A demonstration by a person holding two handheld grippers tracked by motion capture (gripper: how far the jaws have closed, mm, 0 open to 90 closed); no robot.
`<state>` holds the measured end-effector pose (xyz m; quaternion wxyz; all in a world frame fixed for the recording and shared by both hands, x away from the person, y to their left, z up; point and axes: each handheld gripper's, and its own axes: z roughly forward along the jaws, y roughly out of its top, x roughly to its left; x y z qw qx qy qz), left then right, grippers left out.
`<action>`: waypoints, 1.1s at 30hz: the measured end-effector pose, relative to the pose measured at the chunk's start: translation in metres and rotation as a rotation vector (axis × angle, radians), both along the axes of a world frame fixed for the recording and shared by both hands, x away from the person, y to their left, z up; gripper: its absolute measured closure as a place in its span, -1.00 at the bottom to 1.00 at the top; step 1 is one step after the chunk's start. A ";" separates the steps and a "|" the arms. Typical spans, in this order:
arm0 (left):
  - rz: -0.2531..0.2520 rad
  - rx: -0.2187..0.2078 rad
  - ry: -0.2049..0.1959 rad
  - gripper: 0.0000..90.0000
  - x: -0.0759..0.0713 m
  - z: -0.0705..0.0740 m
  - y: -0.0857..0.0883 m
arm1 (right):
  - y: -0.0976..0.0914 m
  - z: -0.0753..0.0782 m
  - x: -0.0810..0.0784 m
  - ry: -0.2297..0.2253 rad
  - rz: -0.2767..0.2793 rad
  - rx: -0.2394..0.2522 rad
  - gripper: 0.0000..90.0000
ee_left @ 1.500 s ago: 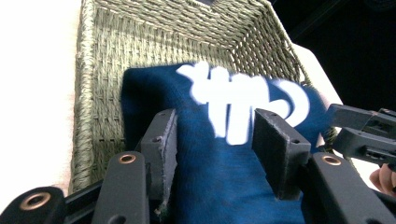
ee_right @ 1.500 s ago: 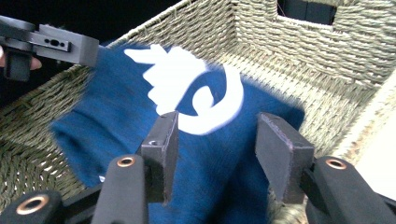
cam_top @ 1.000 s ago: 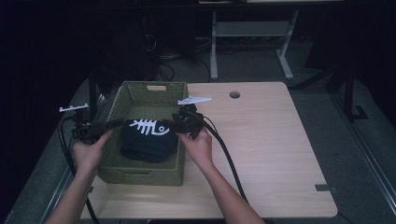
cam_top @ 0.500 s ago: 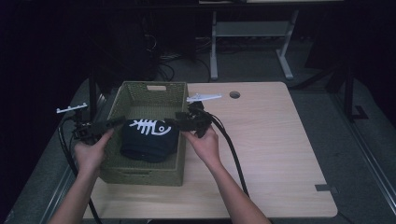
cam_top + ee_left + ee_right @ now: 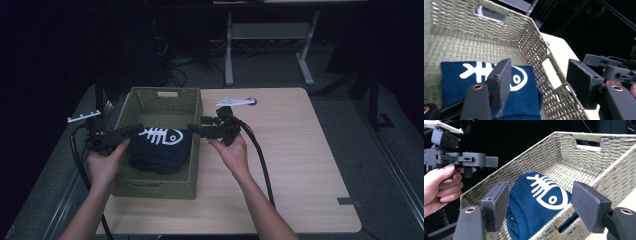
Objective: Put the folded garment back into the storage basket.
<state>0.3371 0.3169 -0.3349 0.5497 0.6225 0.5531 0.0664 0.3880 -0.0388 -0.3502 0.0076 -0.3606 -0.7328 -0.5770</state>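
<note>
Cloth (image 5: 159, 148), navy with fish-bone print: folded, lying inside basket (image 5: 162, 101), released, so stowing looks done; left gripper (image 5: 131, 131) at basket's 9 o'clock rim, right gripper (image 5: 196, 129) at 3 o'clock, both jaws apart, empty.

Dim, dark surroundings; tabletop softly lit from above, close views slightly blurred.

Both forearms are reaching in from the surface's near edge. The left gripper (image 5: 131, 131) and right gripper (image 5: 196, 129) are pointing toward each other, each with its fingers (image 5: 495, 206) spread apart, gripping nothing.
</note>
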 end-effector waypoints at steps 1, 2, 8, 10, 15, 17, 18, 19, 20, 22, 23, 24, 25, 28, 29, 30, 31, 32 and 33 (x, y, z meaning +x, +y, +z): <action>-0.003 0.005 -0.006 -0.23 -0.001 0.001 -0.002 | -0.002 0.000 0.000 0.000 -0.001 0.002 -0.34; -0.008 0.009 -0.011 -0.26 -0.001 0.002 -0.004 | -0.007 0.000 -0.001 0.001 -0.004 -0.004 -0.35; -0.029 0.027 -0.023 -0.30 0.001 0.006 -0.016 | -0.020 -0.001 -0.002 0.006 -0.009 0.003 -0.36; -0.028 0.024 -0.023 -0.31 0.002 0.006 -0.018 | -0.025 -0.001 -0.002 0.004 -0.005 0.001 -0.37; -0.036 0.024 -0.029 -0.32 0.002 0.007 -0.025 | -0.033 0.000 -0.002 0.000 -0.010 0.001 -0.38; -0.043 0.025 -0.038 -0.32 0.002 0.007 -0.029 | -0.038 0.000 -0.003 0.007 -0.013 0.008 -0.38; -0.051 0.026 -0.041 -0.32 0.002 0.007 -0.031 | -0.040 0.000 -0.003 0.007 -0.015 0.008 -0.38; -0.054 0.023 -0.041 -0.32 0.002 0.008 -0.032 | -0.043 0.000 -0.004 0.004 -0.020 0.008 -0.38; -0.056 0.020 -0.043 -0.32 0.002 0.008 -0.034 | -0.046 -0.001 -0.004 0.001 -0.022 0.011 -0.38; -0.065 0.025 -0.044 -0.32 0.003 0.008 -0.037 | -0.050 -0.001 -0.004 0.001 -0.027 0.014 -0.39; -0.067 0.023 -0.045 -0.33 0.003 0.008 -0.038 | -0.053 -0.002 -0.004 0.003 -0.030 0.016 -0.39; -0.070 0.020 -0.046 -0.33 0.003 0.009 -0.040 | -0.055 -0.002 -0.004 0.003 -0.031 0.020 -0.39; -0.073 0.020 -0.046 -0.34 0.003 0.009 -0.042 | -0.057 -0.002 -0.005 0.003 -0.034 0.022 -0.39; -0.080 0.018 -0.050 -0.35 0.004 0.009 -0.047 | -0.063 -0.001 -0.005 0.005 -0.039 0.022 -0.41; -0.084 0.022 -0.048 -0.35 0.005 0.009 -0.049 | -0.066 -0.001 -0.006 0.004 -0.040 0.022 -0.41; -0.084 0.020 -0.049 -0.36 0.005 0.010 -0.050 | -0.069 -0.001 -0.006 0.006 -0.045 0.020 -0.41; -0.088 0.023 -0.050 -0.36 0.005 0.010 -0.052 | -0.069 -0.001 -0.006 0.006 -0.045 0.020 -0.41; -0.087 0.022 -0.049 -0.37 0.006 0.010 -0.054 | -0.071 -0.002 -0.006 0.009 -0.049 0.021 -0.42; -0.093 0.022 -0.048 -0.37 0.006 0.010 -0.055 | -0.073 -0.002 -0.006 0.016 -0.049 0.020 -0.42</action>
